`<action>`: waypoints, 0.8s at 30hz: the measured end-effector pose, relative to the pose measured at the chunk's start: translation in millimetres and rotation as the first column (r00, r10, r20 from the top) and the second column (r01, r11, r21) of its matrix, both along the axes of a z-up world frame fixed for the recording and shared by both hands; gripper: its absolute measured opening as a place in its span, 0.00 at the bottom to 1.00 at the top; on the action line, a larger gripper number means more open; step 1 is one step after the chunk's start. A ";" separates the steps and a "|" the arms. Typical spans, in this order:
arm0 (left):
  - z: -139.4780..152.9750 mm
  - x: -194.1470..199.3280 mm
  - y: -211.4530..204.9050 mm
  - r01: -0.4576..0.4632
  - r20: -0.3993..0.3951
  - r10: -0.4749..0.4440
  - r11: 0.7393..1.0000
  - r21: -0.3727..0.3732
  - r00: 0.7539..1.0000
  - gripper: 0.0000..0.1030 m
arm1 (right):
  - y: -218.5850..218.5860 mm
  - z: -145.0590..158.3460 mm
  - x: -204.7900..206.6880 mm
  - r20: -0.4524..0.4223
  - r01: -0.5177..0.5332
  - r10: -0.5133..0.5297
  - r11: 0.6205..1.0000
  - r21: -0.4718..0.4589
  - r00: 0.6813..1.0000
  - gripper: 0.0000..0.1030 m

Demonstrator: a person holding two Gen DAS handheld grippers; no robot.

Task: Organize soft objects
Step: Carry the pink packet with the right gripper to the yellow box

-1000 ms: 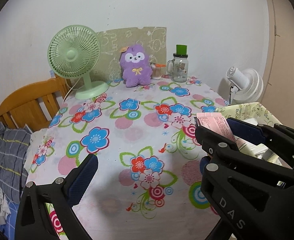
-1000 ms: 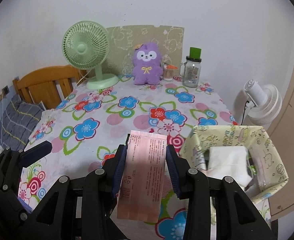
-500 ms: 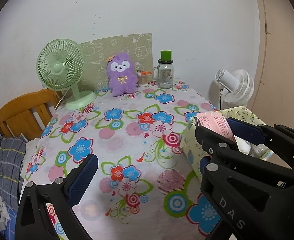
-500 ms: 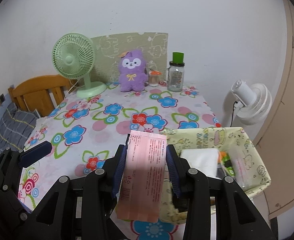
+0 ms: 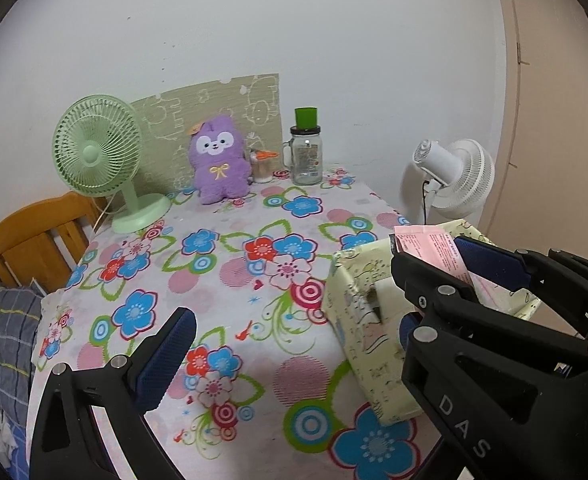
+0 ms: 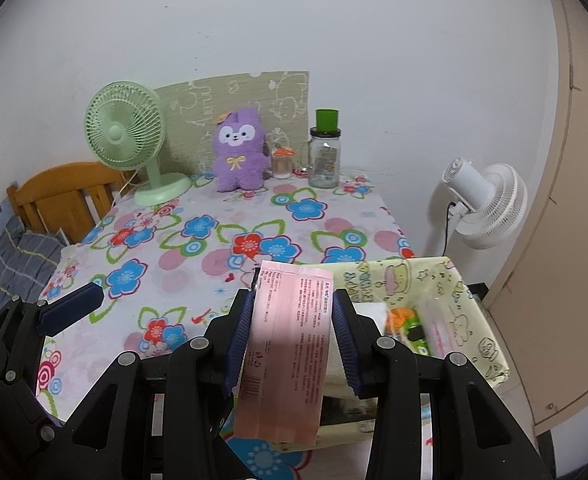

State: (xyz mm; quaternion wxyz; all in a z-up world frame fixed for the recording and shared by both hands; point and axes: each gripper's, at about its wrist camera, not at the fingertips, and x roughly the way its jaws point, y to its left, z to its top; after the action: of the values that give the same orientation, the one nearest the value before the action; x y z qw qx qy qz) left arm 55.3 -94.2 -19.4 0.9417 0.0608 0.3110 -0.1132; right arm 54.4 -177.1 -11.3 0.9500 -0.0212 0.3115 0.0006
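Our left gripper [image 5: 294, 332] and right gripper [image 6: 293, 332] are black plastic with blue ribbed pads, silver rivets and white "DAS" lettering.

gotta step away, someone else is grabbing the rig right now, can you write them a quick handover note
Right gripper: jaws shut on the pink packet.
Left gripper: jaws look wide open, holding nothing.
Fabric bin sits at the table's near right corner and already holds a white bundle and other items.
Purple plush stands at the back by the green fan.
Left: packet into the bin; possibly the plush next.
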 end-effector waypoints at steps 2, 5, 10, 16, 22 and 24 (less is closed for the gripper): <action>0.1 1.1 -5.0 -0.001 0.005 0.001 1.000 -0.006 1.000 0.99 | -6.1 0.5 0.5 0.004 0.006 -0.006 1.000 0.001 1.000 0.42; 0.5 3.9 -14.1 -0.001 0.007 0.001 1.000 -0.005 1.000 0.99 | -15.3 1.2 1.7 0.010 0.014 -0.014 1.000 0.001 1.000 0.42; -1.2 9.4 -31.4 0.006 0.002 -0.006 1.000 0.000 1.000 0.99 | -32.4 -0.3 5.5 0.010 0.031 -0.031 1.000 0.007 0.999 0.42; -5.9 16.3 -50.0 0.022 -0.010 -0.022 1.000 0.006 1.000 0.99 | -52.4 -4.2 10.8 0.003 0.051 -0.051 0.999 0.011 0.999 0.42; -13.5 25.9 -66.7 0.040 -0.037 -0.040 0.999 0.019 0.999 0.99 | -70.5 -12.6 19.6 -0.019 0.071 -0.070 0.997 0.024 0.997 0.42; -17.2 29.5 -72.2 0.046 -0.049 -0.045 0.999 0.025 0.998 0.99 | -74.8 -15.8 22.5 -0.026 0.076 -0.075 0.997 0.024 0.997 0.42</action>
State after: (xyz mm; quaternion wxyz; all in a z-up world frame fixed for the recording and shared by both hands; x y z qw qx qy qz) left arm 84.8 -166.4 -36.6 0.9302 0.0775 0.3335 -0.1321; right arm 76.9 -251.9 -27.1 0.9455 0.0026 0.3240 -0.0312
